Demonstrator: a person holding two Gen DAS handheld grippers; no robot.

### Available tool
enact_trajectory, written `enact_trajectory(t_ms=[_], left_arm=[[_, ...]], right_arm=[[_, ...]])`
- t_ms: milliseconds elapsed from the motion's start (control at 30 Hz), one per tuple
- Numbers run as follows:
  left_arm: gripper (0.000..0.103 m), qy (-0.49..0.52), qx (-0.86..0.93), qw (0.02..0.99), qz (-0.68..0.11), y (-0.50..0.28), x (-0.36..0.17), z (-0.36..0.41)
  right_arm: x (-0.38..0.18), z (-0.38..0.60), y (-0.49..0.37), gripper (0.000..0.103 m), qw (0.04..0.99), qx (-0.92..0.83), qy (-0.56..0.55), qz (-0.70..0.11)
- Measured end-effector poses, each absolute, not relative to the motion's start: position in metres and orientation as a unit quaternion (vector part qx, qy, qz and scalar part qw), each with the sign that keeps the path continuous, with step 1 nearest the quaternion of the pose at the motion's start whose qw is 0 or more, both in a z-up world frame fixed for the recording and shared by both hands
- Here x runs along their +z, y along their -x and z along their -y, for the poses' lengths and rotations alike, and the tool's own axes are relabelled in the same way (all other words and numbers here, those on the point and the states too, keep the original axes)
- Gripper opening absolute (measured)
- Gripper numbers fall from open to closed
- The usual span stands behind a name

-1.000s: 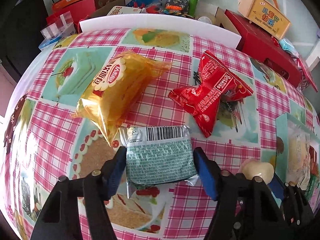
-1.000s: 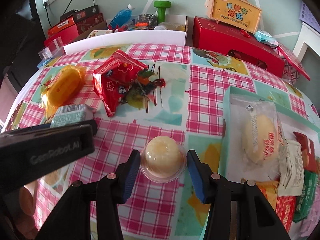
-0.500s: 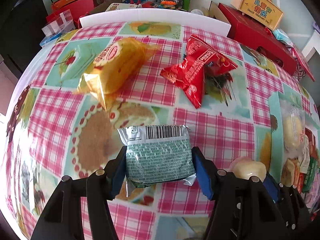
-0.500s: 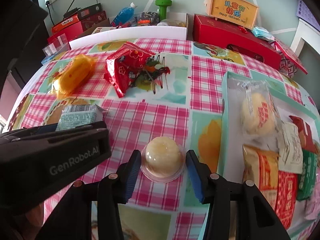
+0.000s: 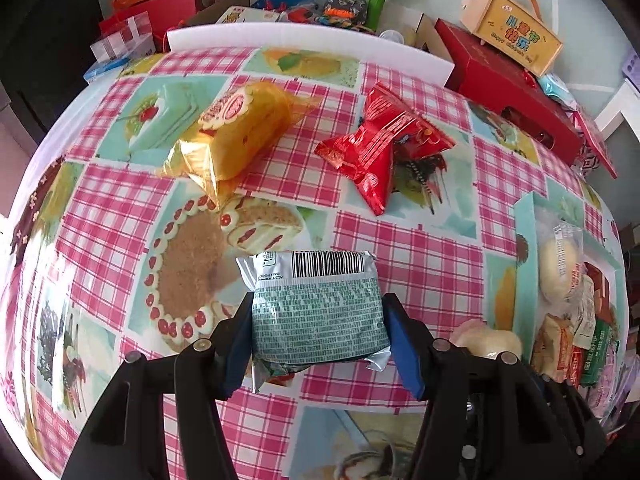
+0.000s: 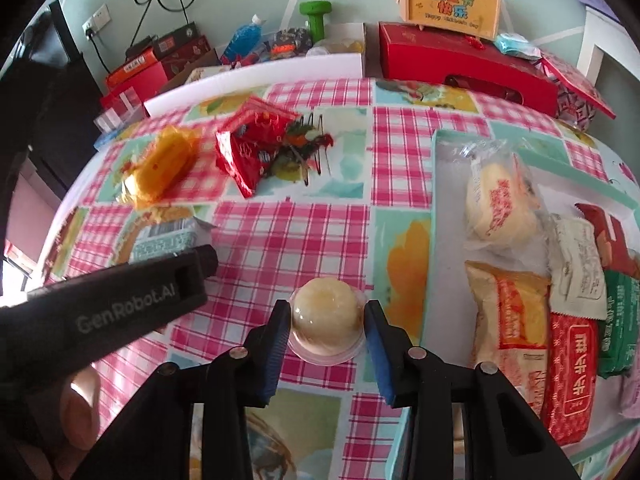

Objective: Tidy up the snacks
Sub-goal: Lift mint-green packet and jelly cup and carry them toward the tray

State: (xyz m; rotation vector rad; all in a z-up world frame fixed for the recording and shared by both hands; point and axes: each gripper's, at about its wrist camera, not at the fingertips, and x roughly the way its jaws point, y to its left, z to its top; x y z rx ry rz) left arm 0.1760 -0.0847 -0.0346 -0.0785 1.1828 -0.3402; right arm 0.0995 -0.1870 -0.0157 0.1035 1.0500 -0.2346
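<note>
Here the left gripper (image 5: 318, 342) has its blue pads tight against both sides of a green-and-silver snack packet (image 5: 316, 308), barcode end pointing away, lifted clear of the checked tablecloth (image 5: 404, 256); its jaws have just been closing a little on the packet. The small print under the barcode is too fine to read. The right gripper (image 6: 326, 330) clamps a clear domed jelly cup (image 6: 326, 320) between its pads, jaws narrowed right down onto it after just closing. Seen from the right wrist, the left tool's black body carries the words "GenRobot.AI".

Just right of the jelly cup lies a teal tray (image 6: 434, 208) holding wrapped snacks: a pale bun in clear film with red lettering, an orange-labelled pack, and a red packet with white Chinese characters. Farther out on the cloth rest an orange-wrapped cake (image 5: 240, 132) with a round red-and-white label and a red foil packet (image 5: 380, 148), apart from each other. Beyond the table edge, a yellow carry box (image 6: 448, 2) shows Chinese characters above small, unclear English lettering.
</note>
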Motion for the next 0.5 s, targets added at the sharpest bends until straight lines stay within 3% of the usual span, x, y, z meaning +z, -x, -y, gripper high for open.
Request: enact_trajectory(t_ms=[500], left_arm=[[0.062,0.038,-0.197,0.849,-0.488,-0.15,0.025,0.09]], right_arm=[[0.04,0.2,-0.078,0.041,0.881,-0.132,-0.063,-0.449]])
